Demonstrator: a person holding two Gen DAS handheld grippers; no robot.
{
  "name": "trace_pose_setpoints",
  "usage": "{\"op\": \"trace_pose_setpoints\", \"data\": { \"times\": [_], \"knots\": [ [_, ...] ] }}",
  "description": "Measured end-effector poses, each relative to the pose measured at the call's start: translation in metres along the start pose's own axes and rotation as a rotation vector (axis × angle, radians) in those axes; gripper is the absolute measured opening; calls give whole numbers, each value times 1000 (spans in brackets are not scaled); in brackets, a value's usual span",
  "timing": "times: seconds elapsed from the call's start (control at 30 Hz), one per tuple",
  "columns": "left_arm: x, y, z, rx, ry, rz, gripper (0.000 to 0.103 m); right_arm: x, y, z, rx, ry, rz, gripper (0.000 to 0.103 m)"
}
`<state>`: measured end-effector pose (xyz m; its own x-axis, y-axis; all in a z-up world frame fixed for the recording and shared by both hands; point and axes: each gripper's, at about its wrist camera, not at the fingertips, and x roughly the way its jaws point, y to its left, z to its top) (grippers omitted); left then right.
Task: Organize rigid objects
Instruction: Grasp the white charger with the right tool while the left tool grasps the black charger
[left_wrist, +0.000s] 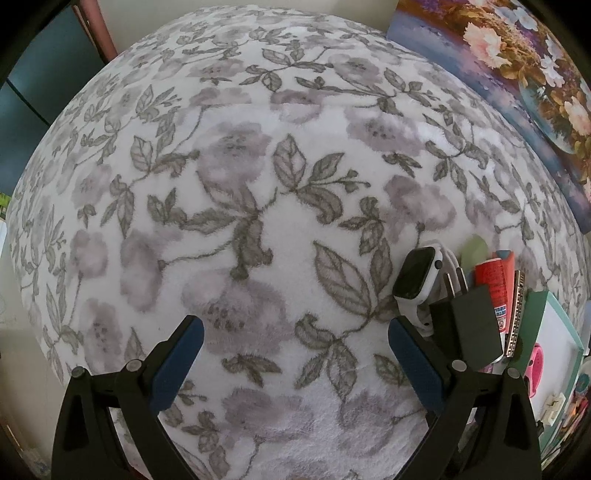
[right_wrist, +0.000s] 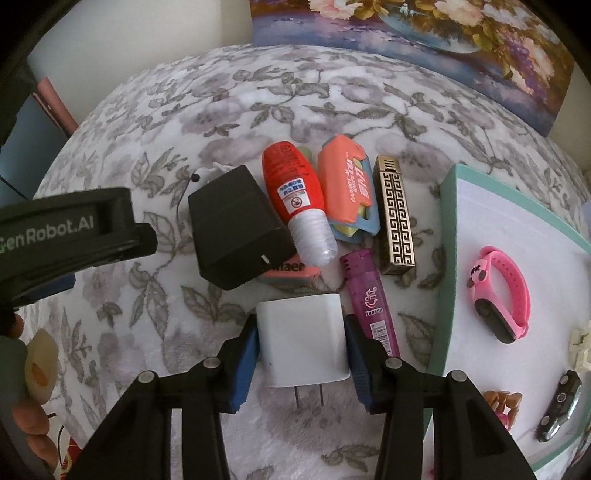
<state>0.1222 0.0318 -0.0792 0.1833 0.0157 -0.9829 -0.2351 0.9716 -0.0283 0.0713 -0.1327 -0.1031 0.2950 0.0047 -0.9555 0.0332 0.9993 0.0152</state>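
My right gripper (right_wrist: 301, 343) is shut on a white plug adapter (right_wrist: 303, 339), prongs toward the camera, just above the floral cloth. Beyond it lie a black charger (right_wrist: 236, 225), a red bottle with a white cap (right_wrist: 295, 199), an orange utility knife (right_wrist: 345, 184), a gold patterned lighter (right_wrist: 395, 214) and a purple lighter (right_wrist: 369, 295). My left gripper (left_wrist: 295, 343) is open and empty over bare cloth. At its right sit a white smartwatch (left_wrist: 415, 273), the black charger (left_wrist: 469, 325) and the red bottle (left_wrist: 491, 284).
A teal-rimmed white tray (right_wrist: 443, 280) at the right holds a pink fitness band (right_wrist: 502, 291), a car key (right_wrist: 559, 406) and small items. A flower painting (right_wrist: 424, 40) leans at the back. The left gripper's body (right_wrist: 66, 229) shows at the left of the right wrist view.
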Motion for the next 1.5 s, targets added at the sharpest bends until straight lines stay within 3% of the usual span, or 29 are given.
{"op": "trace_pose_setpoints", "data": {
  "times": [0.43, 0.87, 1.2, 1.4, 1.5],
  "knots": [
    [-19, -12, 3, 30, -48, -71, 100, -30, -20, 6, 64, -45, 63, 47],
    [-24, -39, -1, 94, -67, -184, 100, -59, -65, 12, 197, -123, 34, 47],
    [-23, -68, -7, 160, -79, -223, 98, -62, -100, 6, 303, -124, 39, 47],
    [-14, -75, -8, 163, -61, -220, 88, -62, -116, 4, 345, -119, 42, 47],
    [-11, -75, -8, 159, -56, -234, 77, -62, -119, 4, 352, -116, 41, 47]
  ]
}}
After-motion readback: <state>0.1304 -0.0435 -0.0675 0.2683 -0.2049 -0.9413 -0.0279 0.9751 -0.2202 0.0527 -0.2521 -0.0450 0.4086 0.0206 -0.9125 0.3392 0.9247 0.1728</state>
